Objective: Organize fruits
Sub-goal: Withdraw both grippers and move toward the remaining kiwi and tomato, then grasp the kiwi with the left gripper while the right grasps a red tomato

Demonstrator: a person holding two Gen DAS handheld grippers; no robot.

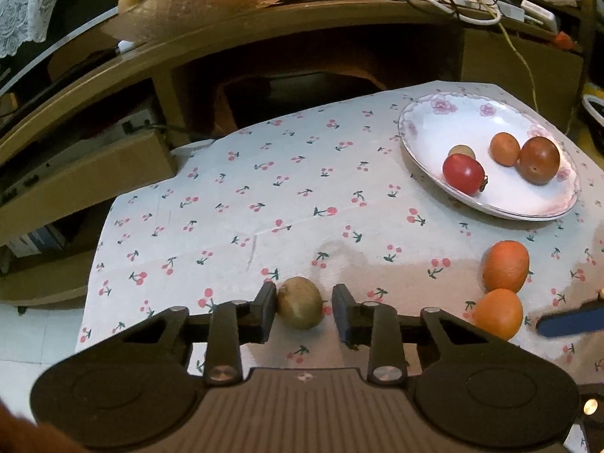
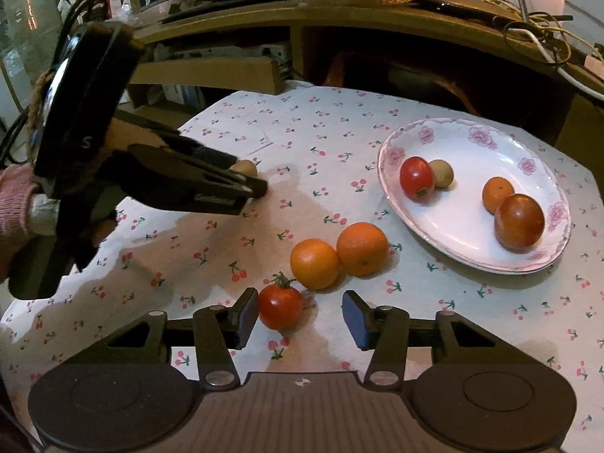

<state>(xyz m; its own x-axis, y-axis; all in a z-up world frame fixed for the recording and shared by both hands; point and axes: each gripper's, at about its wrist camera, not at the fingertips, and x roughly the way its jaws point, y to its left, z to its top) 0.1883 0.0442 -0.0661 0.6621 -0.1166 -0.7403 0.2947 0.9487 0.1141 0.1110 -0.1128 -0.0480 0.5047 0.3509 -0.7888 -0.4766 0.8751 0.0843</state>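
Left wrist view: the left gripper (image 1: 304,311) straddles a brownish kiwi (image 1: 300,302) on the cherry-print tablecloth (image 1: 226,204) — left pad touching it, right pad just clear, so nothing is clamped. Right gripper (image 2: 300,315) stands apart around a red tomato (image 2: 280,306), touching only at the left pad. Two oranges (image 2: 339,255) lie just beyond; farther right, the flowered plate (image 2: 453,226) holds four fruits.

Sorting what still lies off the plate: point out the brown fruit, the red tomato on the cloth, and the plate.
brown fruit (image 1: 300,303), left wrist view, middle of its skin.
red tomato (image 2: 280,307), right wrist view, centre of its body.
plate (image 2: 458,222), right wrist view, bare white inside.
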